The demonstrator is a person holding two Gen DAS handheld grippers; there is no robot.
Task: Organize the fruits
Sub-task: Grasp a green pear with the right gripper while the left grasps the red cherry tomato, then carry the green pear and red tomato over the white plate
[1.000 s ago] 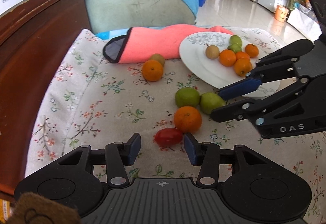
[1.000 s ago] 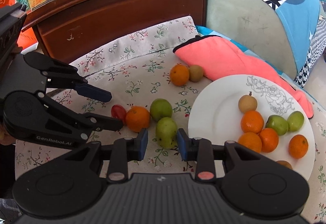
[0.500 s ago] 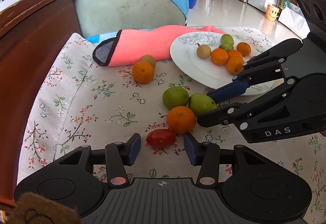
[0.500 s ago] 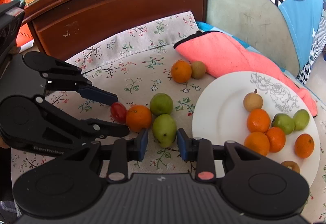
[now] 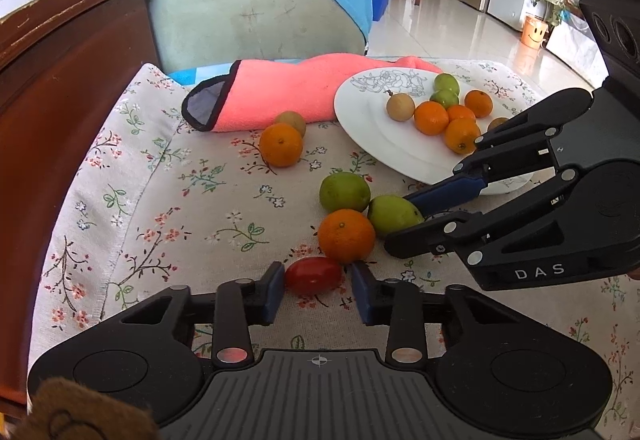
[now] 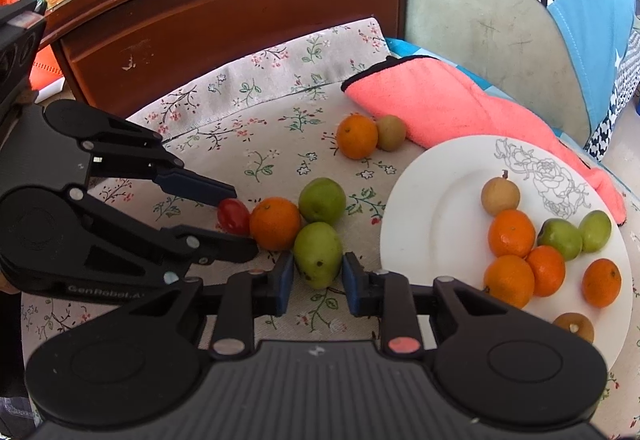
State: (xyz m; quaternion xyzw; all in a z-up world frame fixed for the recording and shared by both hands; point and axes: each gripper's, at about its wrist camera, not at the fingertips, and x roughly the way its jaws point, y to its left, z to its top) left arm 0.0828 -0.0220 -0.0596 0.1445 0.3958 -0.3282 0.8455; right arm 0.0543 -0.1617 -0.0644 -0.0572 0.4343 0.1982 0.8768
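Observation:
My left gripper (image 5: 318, 290) is open, its pads either side of a red cherry tomato (image 5: 313, 275) on the flowered cloth; the tomato also shows in the right wrist view (image 6: 233, 215). My right gripper (image 6: 318, 282) is open around a green pear-shaped fruit (image 6: 318, 260), which also shows in the left wrist view (image 5: 394, 213). An orange (image 5: 346, 236) and a round green fruit (image 5: 344, 191) lie touching between them. A white plate (image 6: 432, 215) holds several oranges and green and brown fruits. Another orange (image 6: 357, 135) and a brown fruit (image 6: 391, 133) lie farther back.
A pink mitt (image 5: 280, 89) lies behind the plate. A dark wooden board (image 6: 224, 11) borders the cloth on one side and a pale green chair back (image 5: 248, 19) with blue fabric stands behind. The cloth's edge drops off at the left (image 5: 72, 199).
Both grippers have moved forward and lower. The tomato now sits between the left pads and the green fruit between the right pads.

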